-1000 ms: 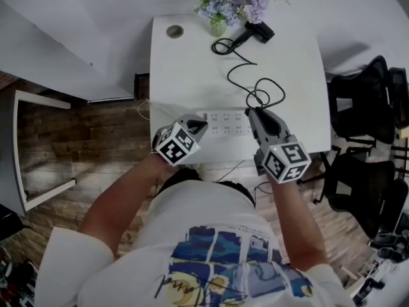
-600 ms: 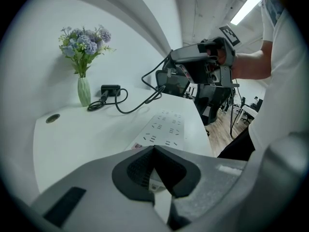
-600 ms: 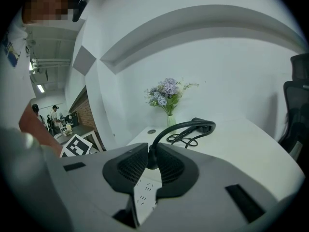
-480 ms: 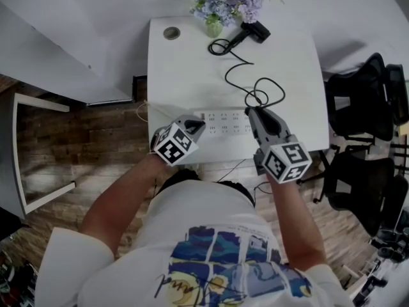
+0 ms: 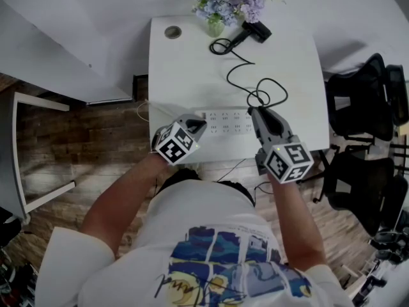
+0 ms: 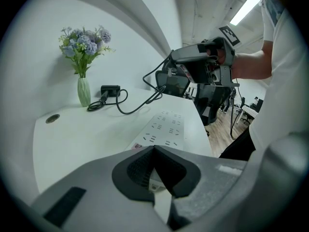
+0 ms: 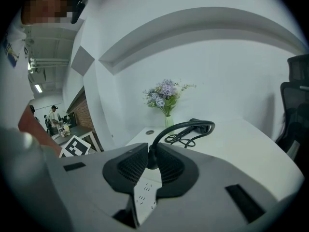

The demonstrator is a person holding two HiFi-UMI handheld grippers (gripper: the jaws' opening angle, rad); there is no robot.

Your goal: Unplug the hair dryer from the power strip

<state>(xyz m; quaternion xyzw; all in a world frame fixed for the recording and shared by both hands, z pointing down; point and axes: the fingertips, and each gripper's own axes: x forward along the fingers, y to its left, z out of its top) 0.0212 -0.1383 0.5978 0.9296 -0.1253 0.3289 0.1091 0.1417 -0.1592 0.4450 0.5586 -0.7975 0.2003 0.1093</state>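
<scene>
Right gripper view: right tool [image 7: 147,151] pinches the black plug [image 7: 149,158] at the end of the cord [image 7: 179,126], with a pad tight on each side of it. The white power strip [image 7: 143,197] shows below, through the gap behind the pads. This view does not show whether the prongs are clear of the strip.

Left gripper view adds what that one lacks. The right tool hangs raised above the strip's right end, and the cord arches down from it to the table [image 6: 72,139]. The sockets in sight on the strip's face stand open.

Left tool [image 6: 153,148]: jaws pressed together, tips meeting, at the strip's left end. Contact with the strip cannot be read.

Head view only: the strip lies along the table's near edge, with one tool at each end. The hair dryer [image 5: 255,31] lies at the far edge, just right of a vase of flowers [image 5: 216,25] and well apart from the strip, with the cord looping between.
</scene>
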